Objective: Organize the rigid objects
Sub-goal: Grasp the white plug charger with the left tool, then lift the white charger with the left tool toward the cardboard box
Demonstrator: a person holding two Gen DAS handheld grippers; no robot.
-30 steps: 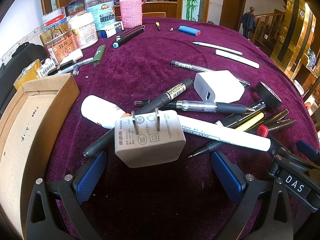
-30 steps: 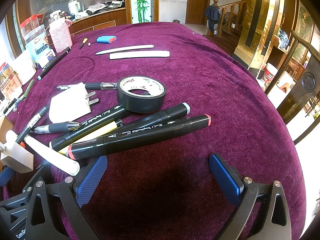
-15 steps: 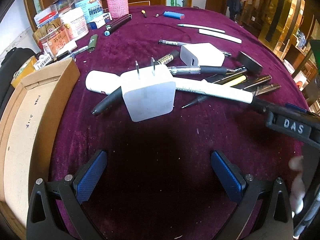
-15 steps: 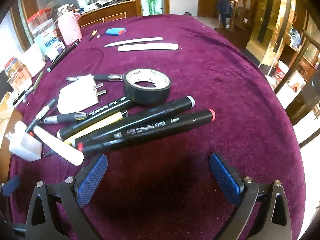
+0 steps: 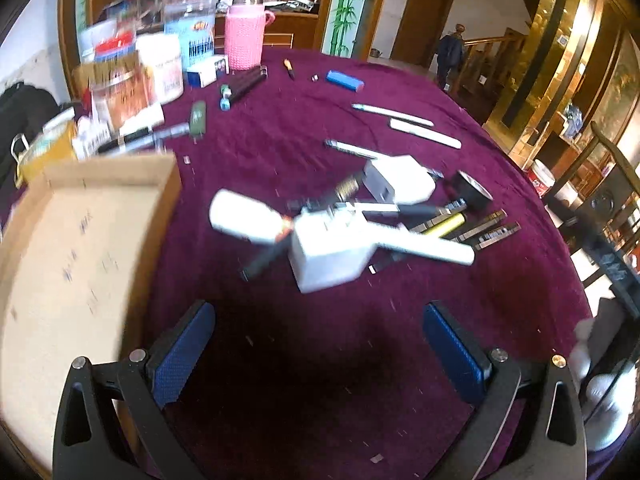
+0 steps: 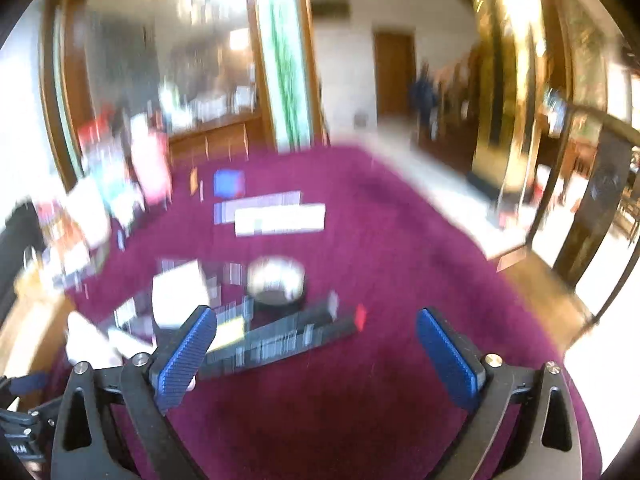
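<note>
Both grippers, left (image 5: 320, 356) and right (image 6: 316, 354), had fingers spread, empty. White charger (image 5: 330, 254) lay mid-desk (image 5: 320, 380) on pens, right of box (image 5: 72, 240). Probably light, stiff, smooth; best pinched across flat sides, away from prongs.

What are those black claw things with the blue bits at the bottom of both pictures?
They are handheld grippers, one per hand. The left gripper and the right gripper look alike: two black plastic fingers with triangular cut-outs and silver screw heads, each tipped with a ribbed blue pad. No cables show. Beside the left one a white glove appears, blurred.
</note>
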